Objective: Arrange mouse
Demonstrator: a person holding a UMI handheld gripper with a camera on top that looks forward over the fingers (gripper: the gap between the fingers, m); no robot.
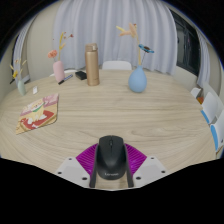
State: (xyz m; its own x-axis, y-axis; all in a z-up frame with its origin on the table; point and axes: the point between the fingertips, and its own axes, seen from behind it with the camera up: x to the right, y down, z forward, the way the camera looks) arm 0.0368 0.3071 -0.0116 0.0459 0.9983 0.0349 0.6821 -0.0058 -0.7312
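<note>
Mouse (110, 157) sits right between my fingers, a black one with its scroll wheel toward the far side of the table (120, 115), so its long axis runs straight ahead along the fingers rather than across them. From my seat I see the purple pads (92, 158) hugging both of its flanks with no gap visible on either side, so I judge the gripper (110, 166) clamped on the mouse. Whether the mouse is lifted or resting on the wood I cannot tell from this angle.

Ahead, the light wooden surface runs open through the middle. Well beyond the fingers stand a blue vase (138, 79) and a tan bottle (92, 65), near the back edge by a white curtain (110, 30). Off to the left lies a board with food (38, 114), clear of the mouse's line.

With the mouse already aligned to the fingers, I think the coming move turns on where along that forward axis I set it down, and the free stretch straight ahead looks suitable.
</note>
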